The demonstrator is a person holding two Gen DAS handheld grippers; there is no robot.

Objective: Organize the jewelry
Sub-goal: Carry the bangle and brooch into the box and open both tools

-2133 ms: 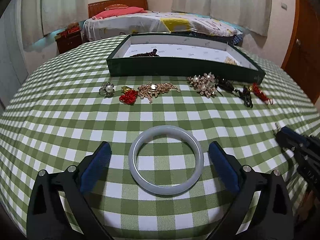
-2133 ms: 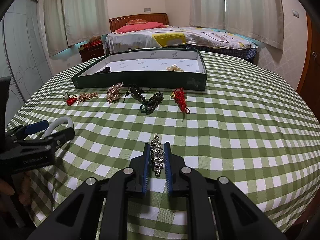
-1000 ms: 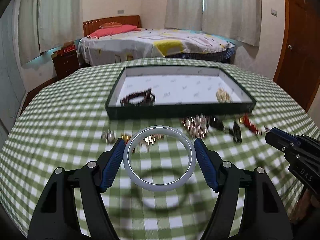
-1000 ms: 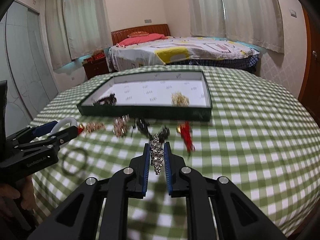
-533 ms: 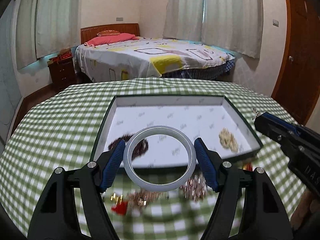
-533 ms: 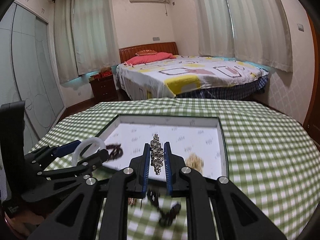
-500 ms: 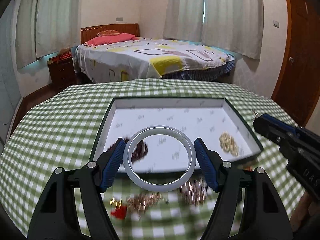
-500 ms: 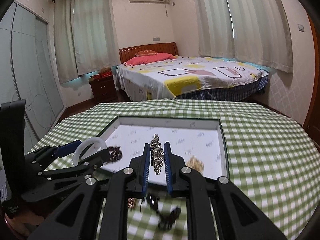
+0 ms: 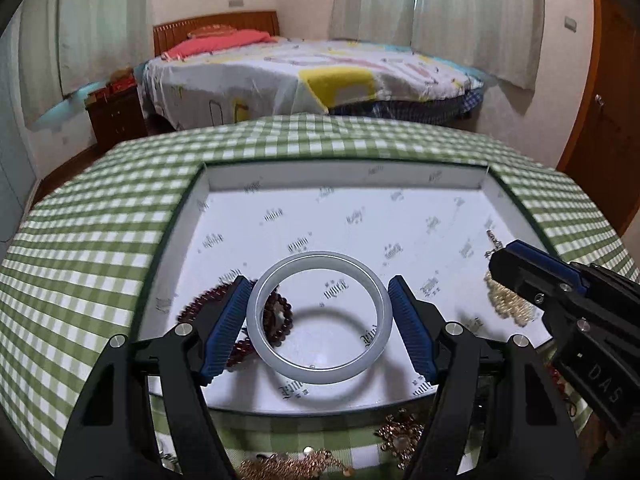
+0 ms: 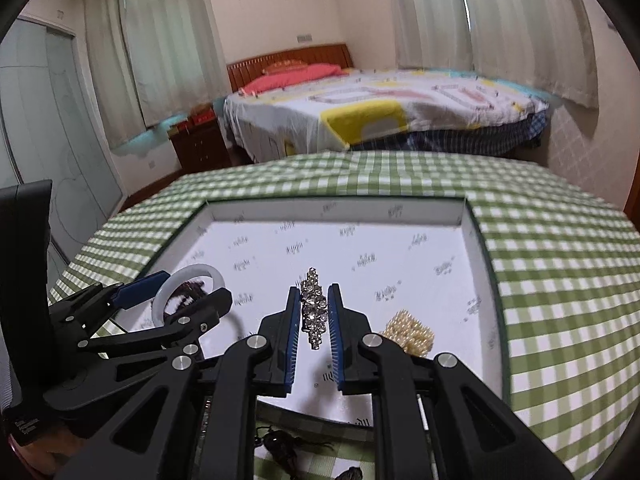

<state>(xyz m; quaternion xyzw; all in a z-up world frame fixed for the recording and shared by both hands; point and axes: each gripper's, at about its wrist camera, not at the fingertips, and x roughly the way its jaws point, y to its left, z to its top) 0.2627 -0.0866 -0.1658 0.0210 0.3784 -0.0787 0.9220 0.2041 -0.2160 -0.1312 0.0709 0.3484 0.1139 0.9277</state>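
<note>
Left gripper was clamped on the pale bangle, pads on its rim at 9 and 3 o'clock, held flat above the tray. Right gripper was closed on the rhinestone brooch, pinched edge-on, also over the tray interior.

Risks as I saw them:
- Bangle looked rigid and slick, gripped at only two points. Any twist and it could pivot or pop out.
- Dark red bead bracelet lay directly under the bangle's 9 o'clock side. Releasing there would likely land it on the beads, tilted, or scatter them.
- Gold bead cluster sat just at 3 o'clock of the right gripper; the brooch could come down on it or get tangled.
- The two grippers were near each other over the tray; lowering both together risked a knock.
- More pieces lay on the checked tablecloth at 6 o'clock, outside the tray wall, exact items hard to make out.
</note>
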